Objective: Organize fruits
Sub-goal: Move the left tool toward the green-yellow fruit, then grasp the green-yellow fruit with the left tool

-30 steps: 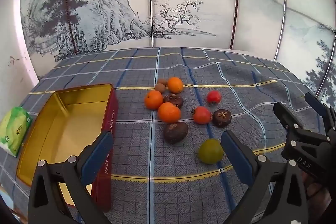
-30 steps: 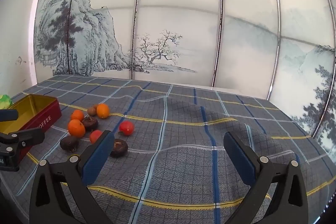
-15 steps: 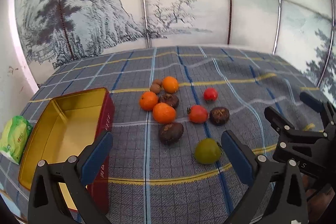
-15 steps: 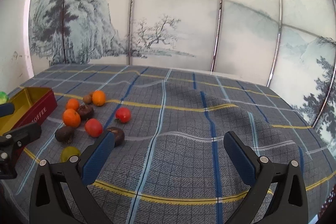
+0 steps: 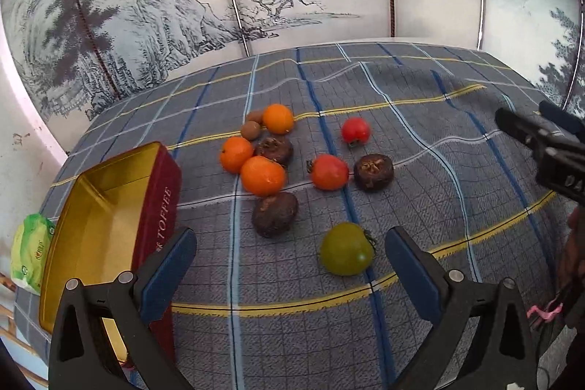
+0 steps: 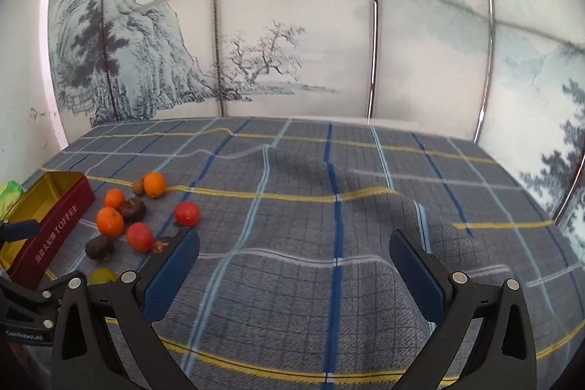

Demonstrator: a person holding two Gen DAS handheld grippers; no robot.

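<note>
Lying loose on the plaid tablecloth (image 5: 420,148), the fruits form one cluster just beside the long side of the open toffee tin (image 5: 109,207), none of them inside it. Nearest the tin sit three oranges: a large one (image 5: 262,175), a smaller one (image 5: 236,154) touching it on the tin side, and a third (image 5: 278,118) farther from the tin toward the painted screen (image 5: 182,6). Two small brown fruits (image 5: 252,125) rest against that third orange. A dark brown fruit (image 5: 274,148) lies between the oranges, another (image 5: 274,214) lies just beside the large orange, and a third (image 5: 373,171) sits farther from the tin, touching or nearly touching a red tomato (image 5: 329,171). A second red tomato (image 5: 355,130) lies apart from it, still farther from the tin. The green tomato (image 5: 346,253) is the outlying piece — well clear of the tin.

The left gripper (image 5: 290,254) hovers above the cloth with jaws wide apart and nothing between the pads; the green tomato sits just ahead of the gap, toward the right finger. The right gripper (image 6: 294,253) is likewise spread wide and empty, over bare cloth — the cluster and tin lie off to its left.

A green packet (image 5: 31,251) lies on the far side of the tin from the fruit.
</note>
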